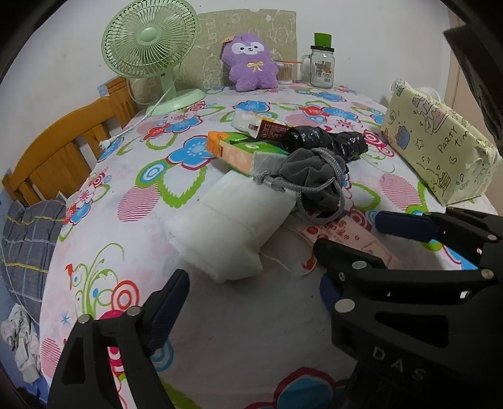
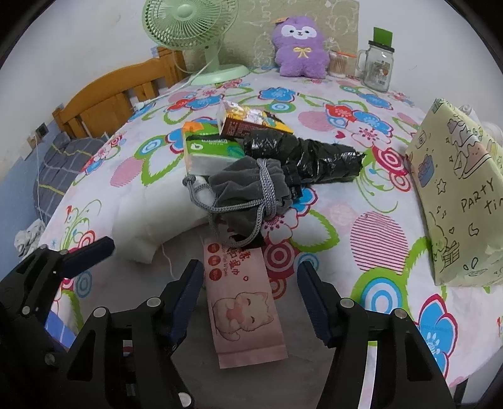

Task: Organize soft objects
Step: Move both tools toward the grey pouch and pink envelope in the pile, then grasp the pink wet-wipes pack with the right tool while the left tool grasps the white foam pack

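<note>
A pink wet-wipes pack [image 2: 245, 308] lies flat on the floral tablecloth [image 2: 377, 239] between the fingers of my right gripper [image 2: 251, 270]. The jaws are open, and a gap shows between the right pad and the pack. From the left wrist view the right gripper [image 1: 347, 231] reaches in over that pack [image 1: 333, 231]. My left gripper [image 1: 251, 283] is open with nothing held, just short of a white padded pack [image 1: 226, 226]. Behind lie a grey drawstring pouch [image 2: 248, 188], a black bag roll [image 2: 308, 157] and a green tissue pack [image 2: 207, 151].
A purple plush [image 2: 300, 47], a green fan [image 2: 188, 22] and a glass jar [image 2: 377, 69] stand at the back. A pale yellow-green patterned box [image 2: 459, 195] lies on the right. A wooden chair back [image 2: 103, 100] is beyond the table's left edge. One left gripper finger [image 2: 91, 251] shows at left.
</note>
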